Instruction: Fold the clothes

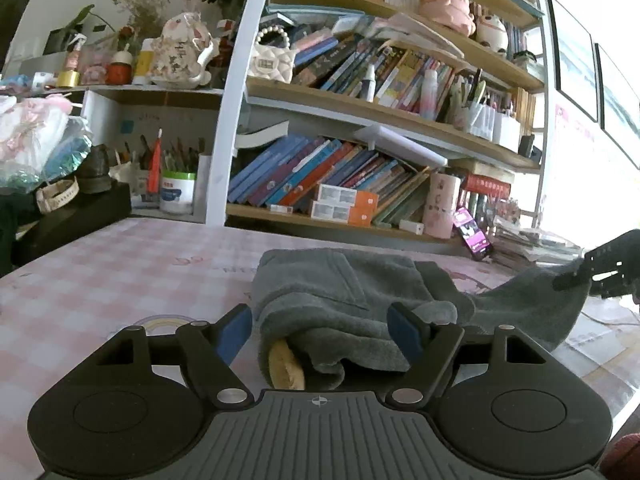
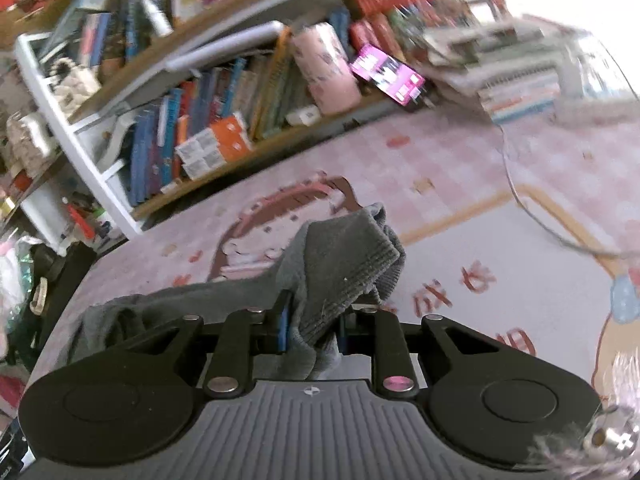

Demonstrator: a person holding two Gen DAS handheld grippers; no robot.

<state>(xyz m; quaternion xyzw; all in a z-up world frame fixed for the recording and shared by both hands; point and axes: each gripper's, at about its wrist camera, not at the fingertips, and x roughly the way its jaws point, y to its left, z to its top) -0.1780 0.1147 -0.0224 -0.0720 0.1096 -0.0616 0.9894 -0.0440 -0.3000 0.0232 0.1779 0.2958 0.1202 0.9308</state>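
A grey knitted garment (image 1: 344,300) lies bunched on the pink checked tablecloth (image 1: 120,272). A tan patch (image 1: 285,368) shows under its near fold. My left gripper (image 1: 320,330) stands open, its blue pads on either side of the bunched near end without pressing it. One grey sleeve stretches off to the right, where my right gripper (image 1: 576,276) holds its end up off the table. In the right wrist view my right gripper (image 2: 312,320) is shut on the ribbed cuff (image 2: 348,264) of that sleeve, which sticks up past the fingers.
A bookshelf (image 1: 360,184) packed with books lines the far edge of the table. A pink cup (image 1: 442,204) and a lit phone (image 1: 472,236) stand at its foot, with stacked books (image 2: 516,68) to the right. A black box (image 1: 76,216) sits far left. A thin cable (image 2: 528,208) crosses the cloth.
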